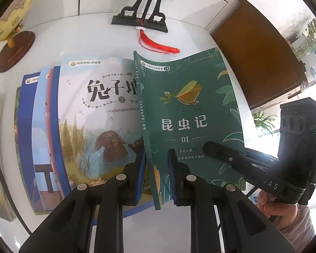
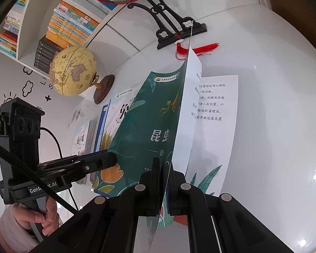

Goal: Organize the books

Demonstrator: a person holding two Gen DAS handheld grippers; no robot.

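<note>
A green book (image 1: 191, 109) with an insect on its cover lies partly over a fanned row of books (image 1: 42, 126) on the white table (image 1: 84, 42). My left gripper (image 1: 155, 166) is shut on its spine edge near the bottom. The right gripper (image 2: 165, 168) is shut on the thin edge of the green book's (image 2: 149, 122) front cover, which stands lifted. White text pages (image 2: 217, 105) fall open to the right of it. In the left wrist view the right gripper (image 1: 209, 147) reaches in over the cover. In the right wrist view the left gripper (image 2: 110, 160) sits at the book's left side.
A rabbit picture book (image 1: 94, 116) tops the fanned row. A globe (image 2: 73, 71) on a wooden base stands far left. A black fan stand (image 1: 141, 19) with a red tassel (image 1: 160, 46) is behind the books. A brown panel (image 1: 259, 59) is right; a filled bookshelf (image 2: 63, 25) is beyond.
</note>
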